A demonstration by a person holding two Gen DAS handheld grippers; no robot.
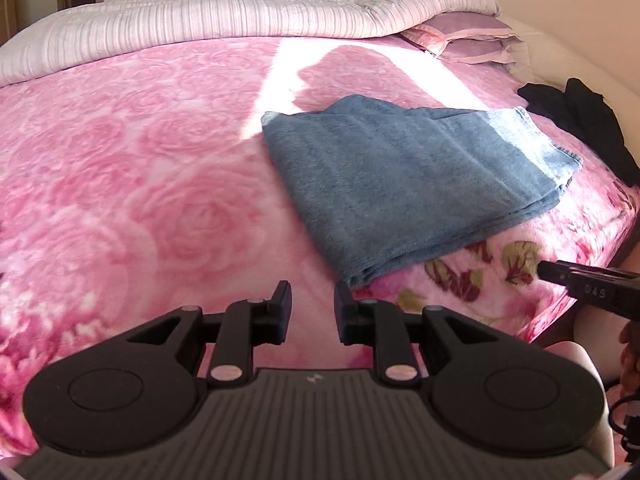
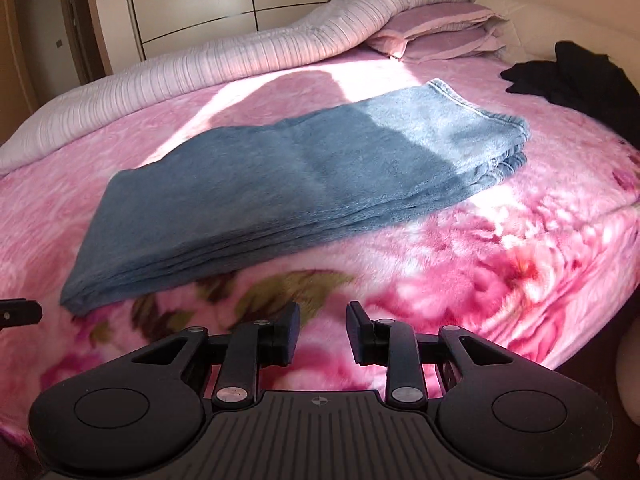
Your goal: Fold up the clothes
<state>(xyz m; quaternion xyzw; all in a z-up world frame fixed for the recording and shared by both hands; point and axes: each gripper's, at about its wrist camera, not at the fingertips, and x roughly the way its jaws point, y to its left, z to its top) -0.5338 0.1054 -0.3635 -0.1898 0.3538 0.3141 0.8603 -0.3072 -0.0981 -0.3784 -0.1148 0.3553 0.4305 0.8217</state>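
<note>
With both my left gripper [image 1: 312, 306] and right gripper [image 2: 323, 330] parted and empty, I'd pinch every layer of the blue jeans [image 1: 412, 184] at their 6 o'clock corners before folding.

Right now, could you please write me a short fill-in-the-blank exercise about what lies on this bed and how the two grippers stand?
1. The folded jeans lie on a blanket whose main colour is ____.
2. The left gripper and the right gripper both have their jaws ____, holding nothing.
3. The crumpled garment near the bed's far right edge is ____ in colour.
4. The pillows lie beside a rolled, ____ quilt.

Missing words: pink; open; black; striped
</note>
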